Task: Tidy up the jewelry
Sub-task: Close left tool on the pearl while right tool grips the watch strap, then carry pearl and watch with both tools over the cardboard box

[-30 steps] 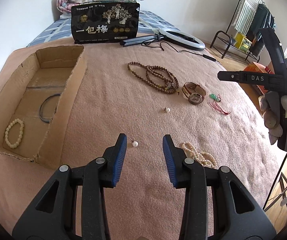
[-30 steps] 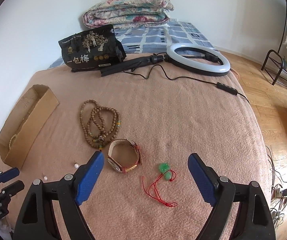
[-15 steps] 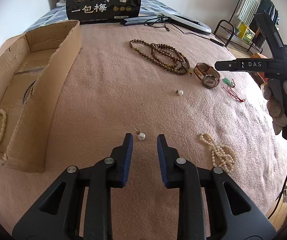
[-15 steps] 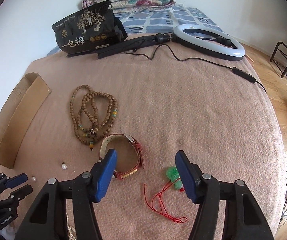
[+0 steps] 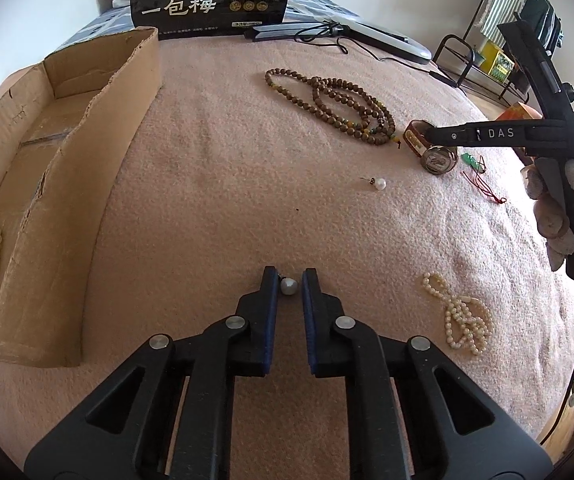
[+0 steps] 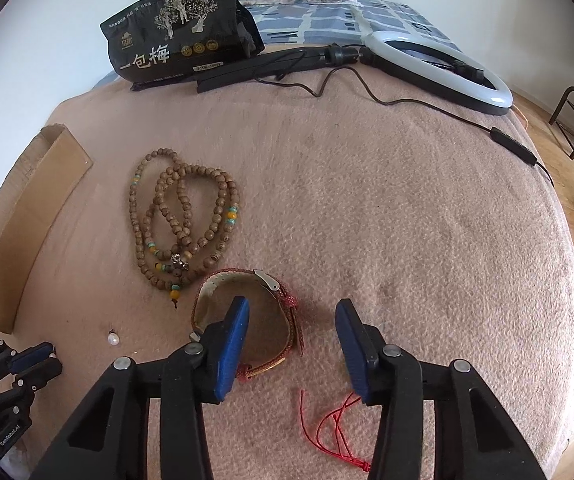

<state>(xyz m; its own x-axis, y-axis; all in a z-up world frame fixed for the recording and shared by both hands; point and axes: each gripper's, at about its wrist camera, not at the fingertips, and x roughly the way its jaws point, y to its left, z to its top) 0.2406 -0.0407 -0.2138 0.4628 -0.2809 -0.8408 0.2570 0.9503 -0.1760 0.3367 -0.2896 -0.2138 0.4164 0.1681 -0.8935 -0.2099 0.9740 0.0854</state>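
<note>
Your left gripper point(image 5: 289, 280) has narrowed around the near pearl earring point(image 5: 288, 286) on the blanket point(image 5: 215, 184); contact is unclear. Only your right view shows the right gripper point(image 6: 292, 322) spread wide over the watch point(image 6: 283, 308).

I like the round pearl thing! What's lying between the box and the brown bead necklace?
Nothing: in the left wrist view, only bare pink blanket lies between the cardboard box and the brown bead necklace.
</note>
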